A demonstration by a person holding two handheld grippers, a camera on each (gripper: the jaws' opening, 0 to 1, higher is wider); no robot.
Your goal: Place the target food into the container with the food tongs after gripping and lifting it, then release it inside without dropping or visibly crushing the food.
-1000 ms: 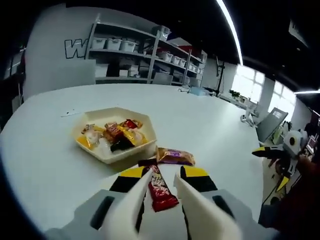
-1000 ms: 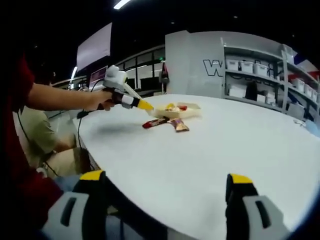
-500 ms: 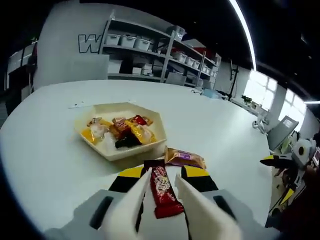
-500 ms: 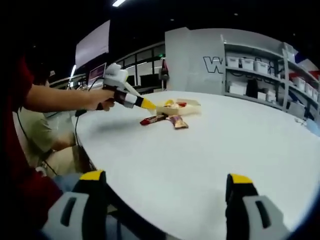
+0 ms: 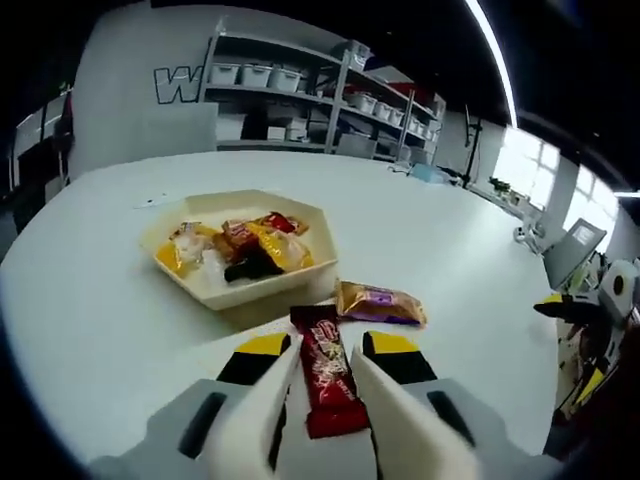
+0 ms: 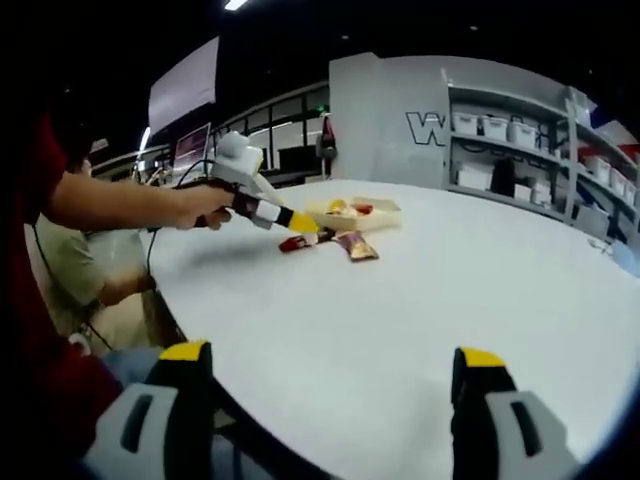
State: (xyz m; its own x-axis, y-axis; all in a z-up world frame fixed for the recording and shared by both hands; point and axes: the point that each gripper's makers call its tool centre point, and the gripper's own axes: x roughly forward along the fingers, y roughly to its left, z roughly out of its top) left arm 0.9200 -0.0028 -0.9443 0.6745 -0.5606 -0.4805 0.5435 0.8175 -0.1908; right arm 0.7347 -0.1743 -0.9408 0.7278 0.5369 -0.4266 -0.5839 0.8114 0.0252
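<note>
Poised over a red snack bar [image 5: 326, 370] lying flat on a white table [image 5: 90, 300], with the left gripper [image 5: 312, 400] spread wide and the wrapper seen between its two pale jaws, not yet pinched. Just beyond the bar, a purple-and-gold packet [image 5: 380, 302], also on the table, and past both a cream six-sided tray [image 5: 300, 272] already holding several wrapped sweets in yellow, red and black. Behind, shelving [image 5: 300, 100] stacked with bins along the far wall.

Seen from the right gripper view, the same tool in a person's hand [image 6: 205, 205], yellow tips lowered at the red bar [image 6: 291, 243] near the table's far side, tray [image 6: 385, 214] just behind it; hard to say at that distance whether the tips touch the wrapper. Right gripper [image 6: 325, 400] held well back at the near edge, jaws far apart, grasping nothing.

Judged to be the approach-and-grip step, nothing yet lifted. Called for next: settling the jaws on either long side of the bar, closing gently enough to hold the wrapper without squashing it, lifting clear, carrying a short way forward over the tray rim, then opening low inside so nothing spills out among the sweets.
</note>
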